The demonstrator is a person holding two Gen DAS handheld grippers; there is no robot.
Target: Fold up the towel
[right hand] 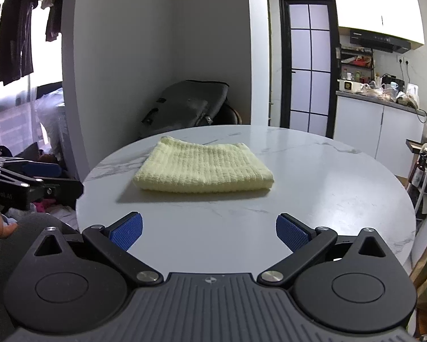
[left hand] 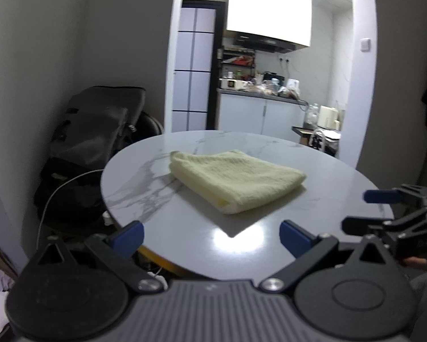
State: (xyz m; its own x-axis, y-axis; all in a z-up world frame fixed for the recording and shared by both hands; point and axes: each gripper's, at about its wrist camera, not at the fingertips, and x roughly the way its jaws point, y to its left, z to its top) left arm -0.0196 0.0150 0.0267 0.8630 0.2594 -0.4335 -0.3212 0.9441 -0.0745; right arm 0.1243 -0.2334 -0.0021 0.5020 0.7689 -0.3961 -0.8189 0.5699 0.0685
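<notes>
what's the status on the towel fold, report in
Left gripper open, right gripper open, both short of the towel. Yellow towel lies folded on the round marble table. Nothing in the way.

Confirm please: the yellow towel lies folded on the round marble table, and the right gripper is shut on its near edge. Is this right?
Not quite. The towel does lie folded on the round marble table, but the right gripper is not shut on it. The right wrist view shows its jaws wide apart and empty, short of the towel's near edge with bare tabletop between them.
</notes>
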